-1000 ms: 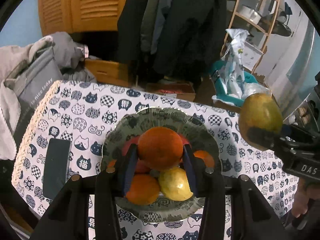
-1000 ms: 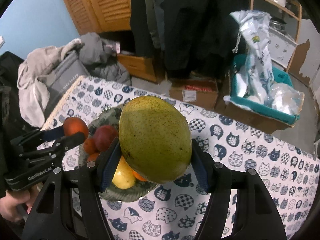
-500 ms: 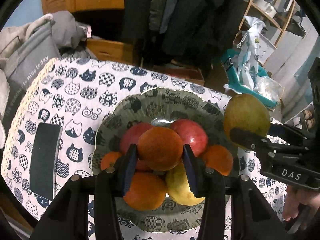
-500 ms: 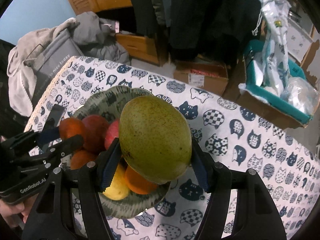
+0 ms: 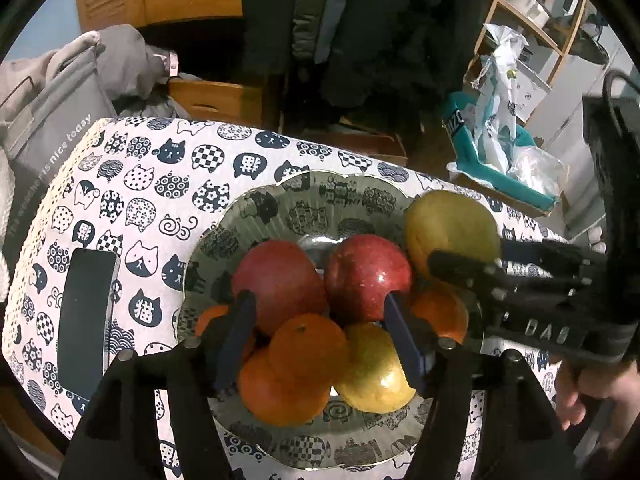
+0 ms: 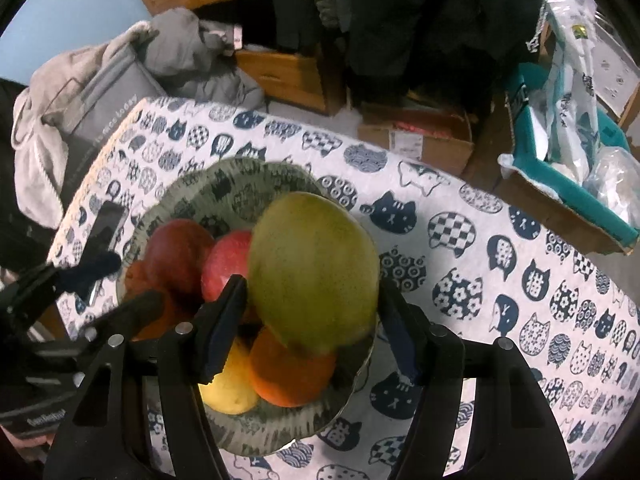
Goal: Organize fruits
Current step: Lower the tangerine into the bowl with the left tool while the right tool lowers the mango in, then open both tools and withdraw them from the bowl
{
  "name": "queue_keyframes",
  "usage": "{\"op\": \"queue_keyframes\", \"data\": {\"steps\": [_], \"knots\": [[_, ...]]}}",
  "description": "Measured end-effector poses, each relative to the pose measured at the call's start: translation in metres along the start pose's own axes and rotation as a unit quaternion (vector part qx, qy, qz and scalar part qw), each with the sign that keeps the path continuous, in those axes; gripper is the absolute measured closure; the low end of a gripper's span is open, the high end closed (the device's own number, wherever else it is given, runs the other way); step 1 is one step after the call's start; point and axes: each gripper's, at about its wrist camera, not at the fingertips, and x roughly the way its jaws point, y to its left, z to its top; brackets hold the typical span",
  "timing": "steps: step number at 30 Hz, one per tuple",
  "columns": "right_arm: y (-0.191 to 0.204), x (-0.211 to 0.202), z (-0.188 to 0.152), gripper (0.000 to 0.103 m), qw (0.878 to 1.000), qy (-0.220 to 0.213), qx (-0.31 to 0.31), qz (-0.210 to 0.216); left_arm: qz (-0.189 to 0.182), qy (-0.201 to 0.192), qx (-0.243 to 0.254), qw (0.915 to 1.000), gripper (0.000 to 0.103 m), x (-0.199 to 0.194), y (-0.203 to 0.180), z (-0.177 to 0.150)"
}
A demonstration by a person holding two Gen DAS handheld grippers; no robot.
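Observation:
A cat-patterned bowl holds two red apples, several oranges and a yellow lemon. My left gripper hangs low over the pile, its jaws opening. An orange rests on the fruit between its blue pads with a gap on each side. A big green mango sits between the blue pads of my right gripper, resting on the fruit at the right side of the bowl. Those jaws are opening too, and a slim gap shows at the right pad. The mango also shows in the left wrist view.
The bowl stands on a cat-print tablecloth. A dark phone lies left of it. A grey bag and clothes lean at the table's left end. Beyond the far edge are a cardboard box and a teal bin.
Both grippers came down onto the bowl. The left jaws spread and let go of the orange, which now lies on the pile. The mango settled at the bowl's right side.

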Motion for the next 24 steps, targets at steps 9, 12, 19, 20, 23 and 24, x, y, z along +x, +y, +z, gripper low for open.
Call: {"op": "queue_keyframes", "data": {"steps": [9, 12, 19, 20, 23, 24], "knots": [[-0.001, -0.025, 0.008, 0.032, 1.000, -0.026, 0.005, 0.011, 0.002, -0.009, -0.003, 1.0000, 0.034, -0.012, 0.000, 0.000], [0.000, -0.034, 0.007, 0.032, 0.999, -0.033, 0.004, 0.005, 0.000, -0.017, -0.004, 0.9998, 0.034, -0.020, -0.001, 0.001], [-0.003, -0.056, 0.003, 0.028, 0.999, -0.051, 0.008, -0.004, -0.003, -0.046, 0.001, 0.9989, 0.030, -0.048, -0.005, 0.003], [-0.003, -0.059, 0.002, 0.028, 0.998, -0.054, 0.009, -0.005, -0.005, -0.050, 0.001, 0.9988, 0.030, -0.052, -0.005, 0.003], [-0.003, -0.073, -0.001, 0.028, 0.998, -0.066, 0.010, -0.014, -0.008, -0.060, 0.000, 0.9982, 0.030, -0.063, -0.006, 0.004], [-0.002, -0.078, -0.002, 0.028, 0.997, -0.070, 0.008, -0.018, -0.008, -0.064, 0.002, 0.9979, 0.030, -0.067, -0.007, 0.004]]}}
